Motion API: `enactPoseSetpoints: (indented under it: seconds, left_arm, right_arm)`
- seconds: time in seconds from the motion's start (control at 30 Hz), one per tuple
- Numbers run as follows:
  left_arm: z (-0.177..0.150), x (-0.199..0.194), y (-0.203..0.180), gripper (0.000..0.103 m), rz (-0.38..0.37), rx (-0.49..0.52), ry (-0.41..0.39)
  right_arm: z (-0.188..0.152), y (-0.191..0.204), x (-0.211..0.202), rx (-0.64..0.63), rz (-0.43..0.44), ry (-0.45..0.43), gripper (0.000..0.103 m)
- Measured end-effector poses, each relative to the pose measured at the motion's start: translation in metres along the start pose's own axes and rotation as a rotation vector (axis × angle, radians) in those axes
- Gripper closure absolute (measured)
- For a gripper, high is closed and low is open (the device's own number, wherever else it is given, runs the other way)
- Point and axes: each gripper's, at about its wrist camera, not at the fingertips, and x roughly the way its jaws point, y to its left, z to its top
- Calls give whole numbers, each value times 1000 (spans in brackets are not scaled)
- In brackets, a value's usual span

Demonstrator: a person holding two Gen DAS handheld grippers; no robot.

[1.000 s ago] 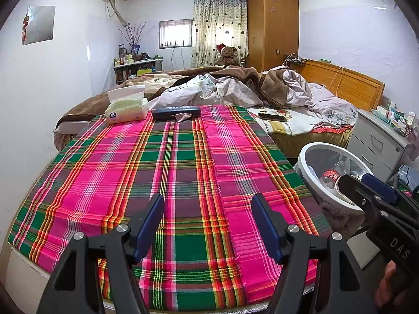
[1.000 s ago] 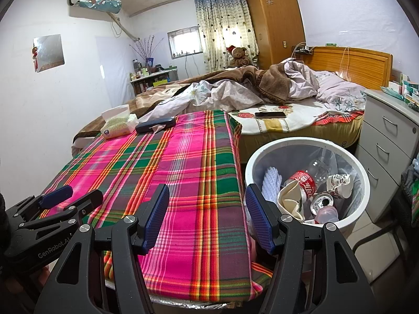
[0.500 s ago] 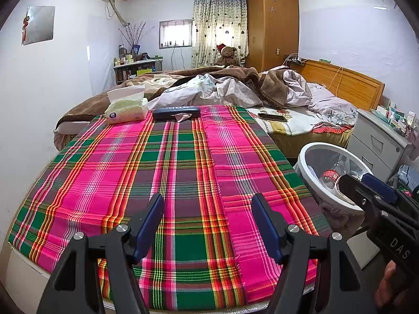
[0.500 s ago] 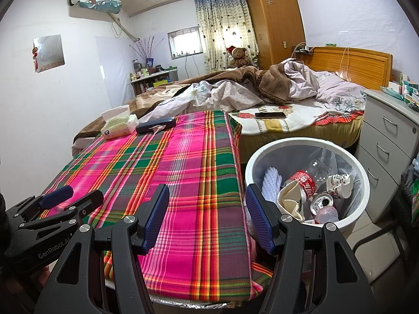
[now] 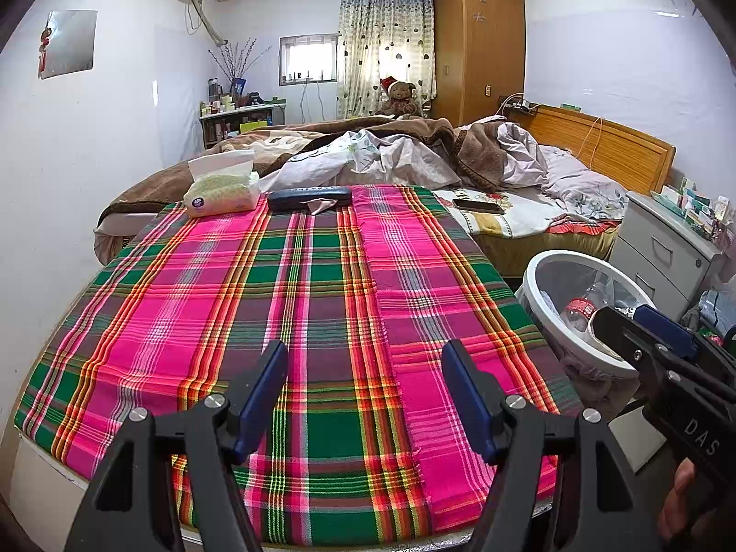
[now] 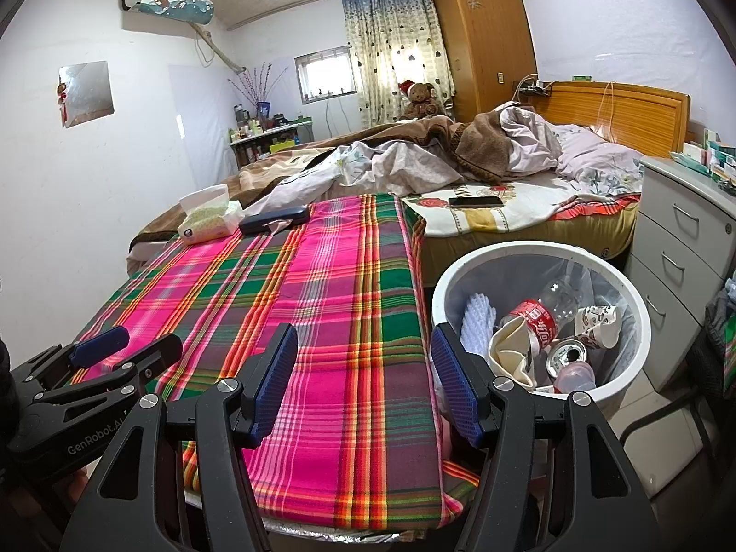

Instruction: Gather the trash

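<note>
Left claw (image 5: 363, 391) released | right claw (image 6: 363, 375) released | round white bin (image 6: 637, 303): crushed bottle (image 6: 545, 310), can (image 6: 568, 354)

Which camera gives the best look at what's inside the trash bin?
The right wrist view. It looks down into the trash bin, showing a plastic bottle, a can and crumpled paper. The left wrist view shows the bin only at its edge, partly hidden behind the right gripper.

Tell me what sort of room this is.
A lived-in home bedroom: an unmade bed with a wooden headboard, a tall wardrobe, and a teddy bear by the curtained window.
</note>
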Motion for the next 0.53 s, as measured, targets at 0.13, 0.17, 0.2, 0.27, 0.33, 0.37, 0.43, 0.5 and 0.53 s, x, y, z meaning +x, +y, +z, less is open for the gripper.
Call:
enactPoseSetpoints:
  seconds: [0.13,0.17,0.2,0.27,0.33,0.37,0.43,0.5,0.53]
  left_arm:
    - [1,0,-1,32,-3,3,3]
    - [1,0,-1,32,-3,2,4]
    - [1,0,-1,32,-3,2,4]
    - [1,-1,-1,32,-2,1,5]
    - [1,0,-1,32,-3,3,5]
    - [0,0,-1,32,-2,2,5]
    - [0,0,-1,32,-1,2,6]
    - [0,0,-1,32,1,1,4]
    - [0,-1,-1,32,1,1,4]
  right_arm:
    - [0,1,0,0,2,-1,41]
    - [0,1,0,0,2,0,41]
    - [0,2,1,0,1,0,41]
    - [0,2,0,1,4,-1,41]
    - [0,1,0,0,2,-1,41]
    - [1,2,1,1,2,-2,41]
    - [0,2,1,2,2,-2,41]
    - [0,2,1,1,2,-2,41]
    - [0,2,1,1,3,-2,41]
